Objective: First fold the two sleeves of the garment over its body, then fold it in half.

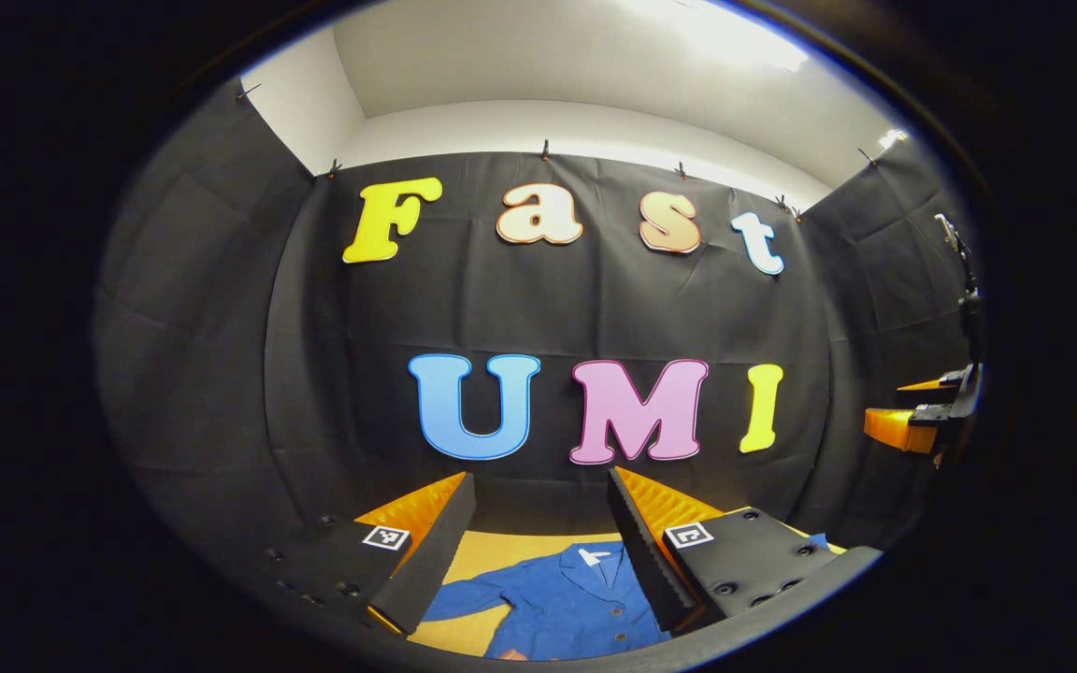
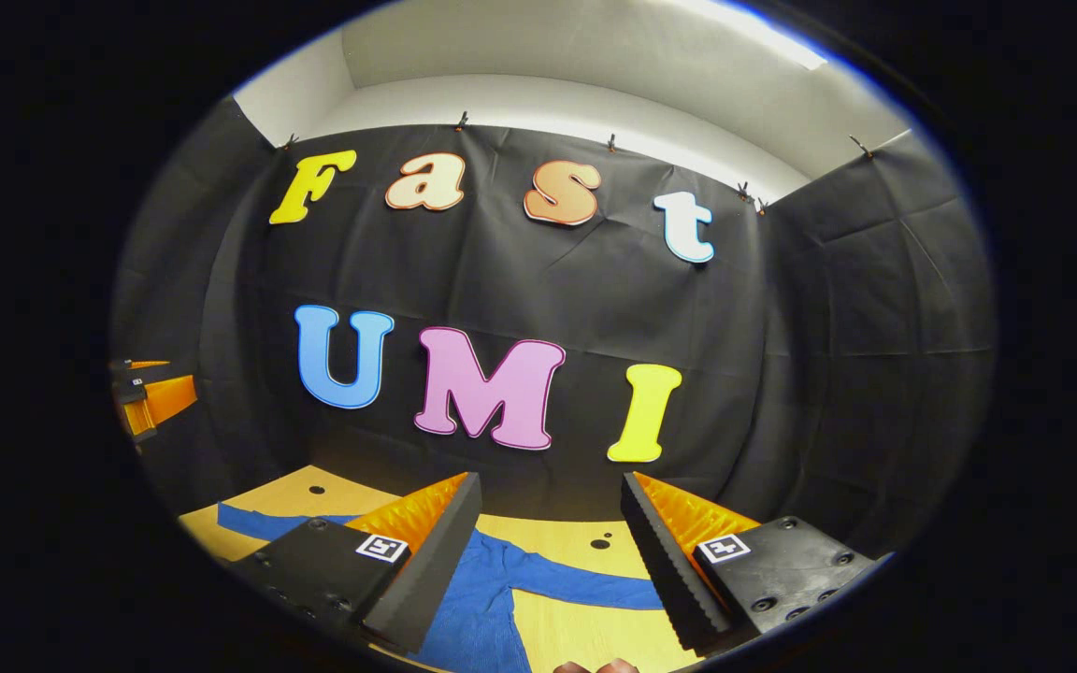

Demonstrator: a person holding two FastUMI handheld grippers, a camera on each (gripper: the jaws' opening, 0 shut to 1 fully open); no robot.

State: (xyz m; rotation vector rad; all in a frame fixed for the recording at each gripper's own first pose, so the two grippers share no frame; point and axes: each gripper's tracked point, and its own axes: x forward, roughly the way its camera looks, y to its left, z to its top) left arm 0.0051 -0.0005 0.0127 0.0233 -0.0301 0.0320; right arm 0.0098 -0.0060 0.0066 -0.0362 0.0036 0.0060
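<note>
**Sleeves first, nothing grabbed yet**

Both grippers hang high, fingers spread wide and empty: left gripper (image 1: 538,542), right gripper (image 2: 548,551). The blue button-up jacket (image 1: 571,598) lies flat on the wooden table (image 2: 286,495), sleeve (image 2: 585,589) stretched out. I'd drop low, pinch near a cuff, then sweep it across the body.

Left gripper (image 1: 538,547), lower centre of left gripper view: two wedge fingers, ridged inner faces, flat block mounts behind. Small square white tag with black pattern on each mount (image 1: 386,537). Round screw holes across mount tops. Right gripper (image 2: 548,551), lower centre of right gripper view: same build, sawtooth ridges on inner faces, square patterned tag on each mount (image 2: 724,548), screw holes on top. Other gripper at far right edge of left gripper view (image 1: 922,421), thin dark cable above it.
</note>
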